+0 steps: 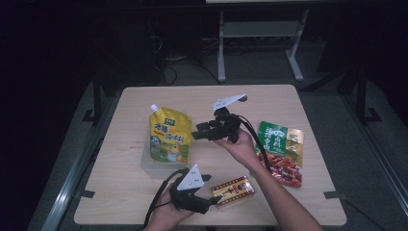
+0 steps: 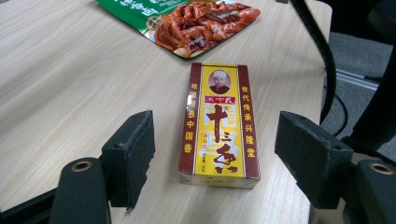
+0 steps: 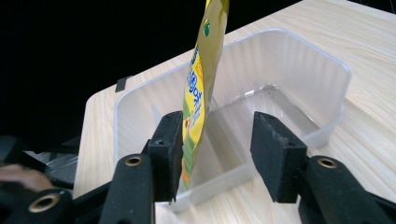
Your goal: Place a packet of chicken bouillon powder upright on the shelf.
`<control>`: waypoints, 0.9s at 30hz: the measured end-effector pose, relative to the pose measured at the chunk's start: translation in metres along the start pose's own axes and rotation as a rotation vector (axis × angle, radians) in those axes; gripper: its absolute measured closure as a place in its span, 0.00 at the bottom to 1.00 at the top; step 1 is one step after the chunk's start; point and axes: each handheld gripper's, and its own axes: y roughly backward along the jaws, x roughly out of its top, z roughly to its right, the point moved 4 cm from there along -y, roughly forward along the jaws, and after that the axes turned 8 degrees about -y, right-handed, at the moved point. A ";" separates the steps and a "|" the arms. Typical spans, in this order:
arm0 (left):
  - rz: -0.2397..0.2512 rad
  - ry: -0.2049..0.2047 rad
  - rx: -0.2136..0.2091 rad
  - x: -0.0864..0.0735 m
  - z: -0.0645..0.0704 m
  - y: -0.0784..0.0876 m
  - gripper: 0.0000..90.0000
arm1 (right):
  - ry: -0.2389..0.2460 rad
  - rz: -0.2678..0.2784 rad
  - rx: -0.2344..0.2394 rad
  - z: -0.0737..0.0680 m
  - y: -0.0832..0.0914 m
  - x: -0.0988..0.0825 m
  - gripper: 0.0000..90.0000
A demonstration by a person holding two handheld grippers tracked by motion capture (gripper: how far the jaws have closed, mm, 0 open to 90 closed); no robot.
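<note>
Now, at the left of the table, my left gripper (image 1: 211, 198) rests low with its jaws spread wide on either side of the yellow-and-red spice box (image 2: 218, 126), which lies flat on the wood, neither pad touching it. Farther right, my right gripper (image 3: 215, 154) is released too: the yellow spouted pouch (image 3: 198, 88) stands upright in the clear plastic tub (image 3: 299, 60), leaning just against one pad, the other well clear.
</note>
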 end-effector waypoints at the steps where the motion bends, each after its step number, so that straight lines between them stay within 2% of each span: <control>1: -0.008 -0.003 -0.002 0.000 0.000 -0.001 0.30 | 0.002 0.000 -0.007 0.000 0.004 -0.001 0.56; 6: -0.050 -0.031 0.000 -0.001 0.002 -0.006 0.29 | -0.004 0.000 -0.029 -0.003 0.023 -0.010 0.51; 8: -0.060 -0.022 -0.006 -0.002 0.004 -0.010 0.28 | -0.011 -0.005 -0.036 -0.003 0.030 -0.015 0.49; 13: -0.112 -0.045 -0.009 -0.003 0.007 -0.019 0.27 | -0.005 -0.024 -0.066 -0.003 0.045 -0.028 0.46; 21: -0.187 -0.065 -0.017 -0.006 0.008 -0.034 0.25 | -0.031 -0.031 -0.106 -0.002 0.069 -0.050 0.40; 27: -0.211 -0.074 -0.017 -0.007 0.009 -0.042 0.24 | -0.041 -0.027 -0.133 -0.001 0.086 -0.067 0.38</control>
